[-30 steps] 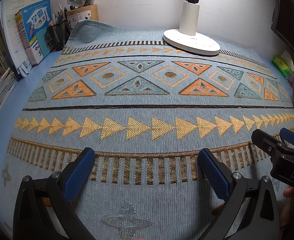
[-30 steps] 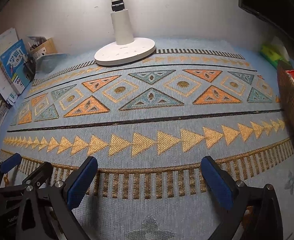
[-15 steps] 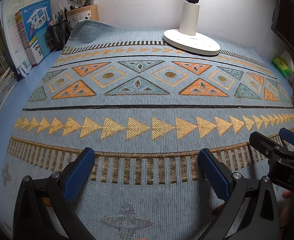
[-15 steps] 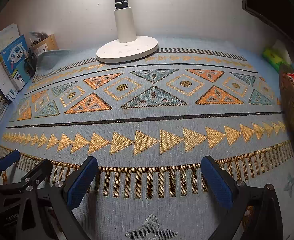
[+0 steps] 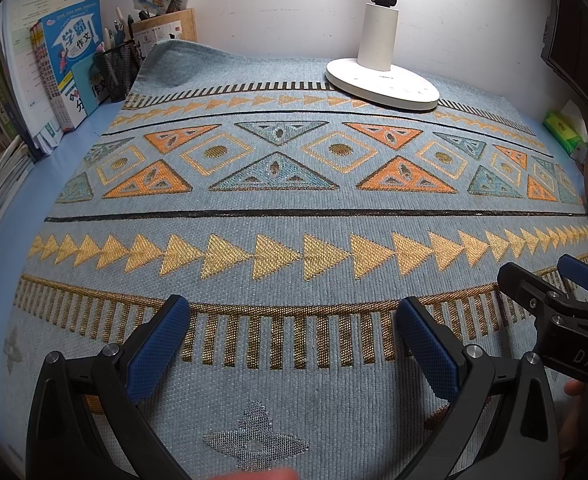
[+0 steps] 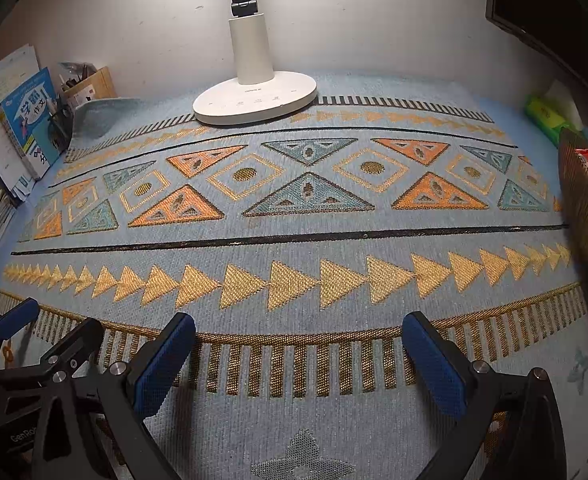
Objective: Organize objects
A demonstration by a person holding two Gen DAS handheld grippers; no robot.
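Observation:
My left gripper (image 5: 290, 328) is open and empty, low over the near edge of a patterned blue mat (image 5: 294, 216). My right gripper (image 6: 298, 344) is open and empty beside it over the same mat (image 6: 294, 240). The right gripper also shows at the right edge of the left wrist view (image 5: 554, 280), and the left gripper at the left edge of the right wrist view (image 6: 50, 328). Nothing lies between either pair of fingers.
A white lamp base (image 5: 382, 84) stands at the back of the mat. Books (image 5: 62, 80) and a mesh pen holder (image 5: 118, 68) stand at the back left. A green tissue pack (image 5: 562, 128) and a woven basket (image 6: 586, 208) are at the right.
The right gripper has moved slightly to the right and forward; the left gripper has barely moved. Both stay open.

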